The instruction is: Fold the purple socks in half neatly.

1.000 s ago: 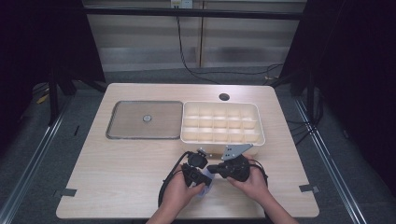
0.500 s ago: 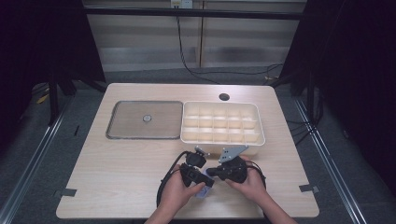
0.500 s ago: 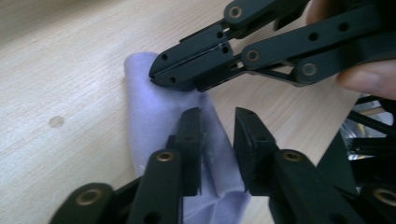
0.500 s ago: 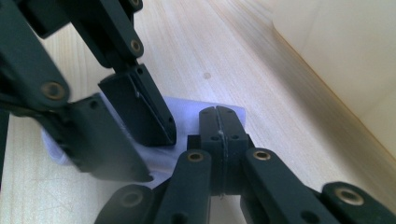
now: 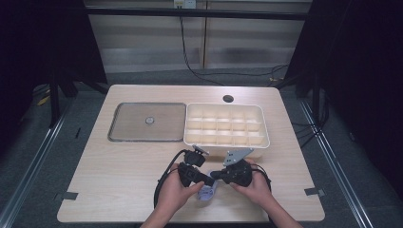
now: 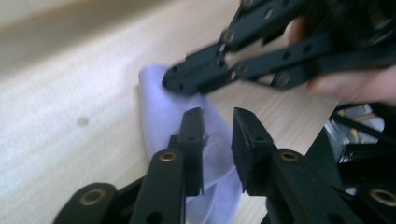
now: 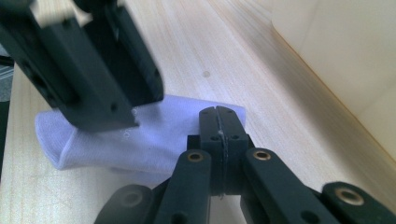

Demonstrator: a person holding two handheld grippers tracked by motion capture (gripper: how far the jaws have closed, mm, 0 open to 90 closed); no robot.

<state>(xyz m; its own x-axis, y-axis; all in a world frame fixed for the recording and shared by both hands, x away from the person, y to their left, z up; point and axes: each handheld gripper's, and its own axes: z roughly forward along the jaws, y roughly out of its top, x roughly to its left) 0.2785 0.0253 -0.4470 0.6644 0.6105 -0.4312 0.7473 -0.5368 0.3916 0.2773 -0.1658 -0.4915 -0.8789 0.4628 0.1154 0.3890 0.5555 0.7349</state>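
Left gripper (image 6: pixel 218 140) jaws slightly parted above pale lilac cloth (image 6: pixel 161 109) on wooden table (image 6: pixel 70 93). Right gripper (image 6: pixel 187 83) ahead, tips closed on cloth's far edge.

A light wooden table (image 5: pixel 119 166) with rounded corners carries everything. A round cable hole (image 5: pixel 228 99) sits near its far edge. Toward the far left lies a shallow grey tray (image 5: pixel 128 130) with a small round thing (image 5: pixel 149 120) in its middle. Touching the tray's right side is a cream box (image 5: pixel 225 142) divided into many small compartments. Near the front edge, a folded pale lilac cloth (image 7: pixel 154 135) lies flat on the wood.
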